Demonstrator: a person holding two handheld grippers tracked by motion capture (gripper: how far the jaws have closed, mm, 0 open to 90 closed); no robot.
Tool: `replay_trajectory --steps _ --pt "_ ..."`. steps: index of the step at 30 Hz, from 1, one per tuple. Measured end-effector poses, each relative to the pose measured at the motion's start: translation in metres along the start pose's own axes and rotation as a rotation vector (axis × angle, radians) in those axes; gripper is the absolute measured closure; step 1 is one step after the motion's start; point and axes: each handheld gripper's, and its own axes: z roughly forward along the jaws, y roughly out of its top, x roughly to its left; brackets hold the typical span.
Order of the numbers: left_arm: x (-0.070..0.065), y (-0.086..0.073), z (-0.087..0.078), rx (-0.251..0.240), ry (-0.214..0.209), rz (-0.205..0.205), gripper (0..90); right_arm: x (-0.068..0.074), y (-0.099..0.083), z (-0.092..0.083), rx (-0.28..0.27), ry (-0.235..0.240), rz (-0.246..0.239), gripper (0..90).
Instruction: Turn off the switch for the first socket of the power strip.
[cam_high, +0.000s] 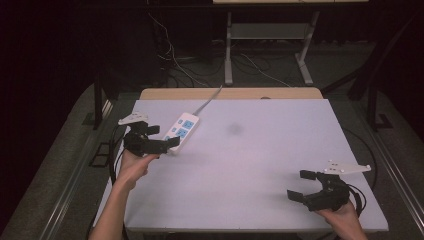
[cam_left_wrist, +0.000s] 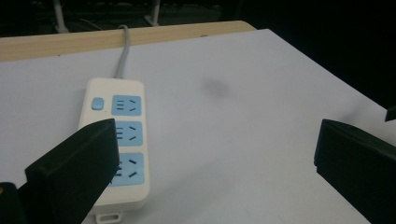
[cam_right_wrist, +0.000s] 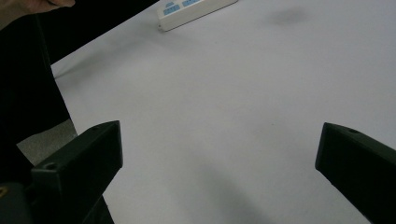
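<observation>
A white power strip (cam_high: 182, 127) with blue sockets lies at the table's back left, its grey cable (cam_high: 210, 100) running off the far edge. My left gripper (cam_high: 165, 136) sits just at the strip's near end, open. In the left gripper view the jaws of my left gripper (cam_left_wrist: 215, 144) stand wide apart, and the left one covers part of the power strip (cam_left_wrist: 119, 140); no pad presses on it. My right gripper (cam_high: 298, 185) rests open at the front right. In the right gripper view my right gripper (cam_right_wrist: 219, 149) has bare table between its jaws, with the power strip (cam_right_wrist: 191, 9) far off.
The white table top (cam_high: 250, 165) carries a dark smudge (cam_high: 234, 129) near its middle. A wooden strip (cam_high: 230, 93) borders the far edge. Beyond it stand desk legs (cam_high: 228, 50) and loose cables (cam_high: 170, 55) on the dark floor.
</observation>
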Motion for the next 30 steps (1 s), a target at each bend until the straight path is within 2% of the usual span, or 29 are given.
replay_trajectory --steps 14,24,30 --pt "-0.025 -0.029 -0.004 -0.02 -0.042 0.059 0.0 0.0 0.0 0.0 0.0 0.0 0.0 0.4" --pt "-0.034 -0.055 -0.006 -0.047 -0.064 0.05 0.0 0.001 0.0 0.0 0.002 0.001 -0.002 0.4" --pt "-0.037 -0.074 -0.005 -0.035 -0.075 0.05 0.0 0.001 0.0 0.0 0.005 0.002 0.0 0.4"
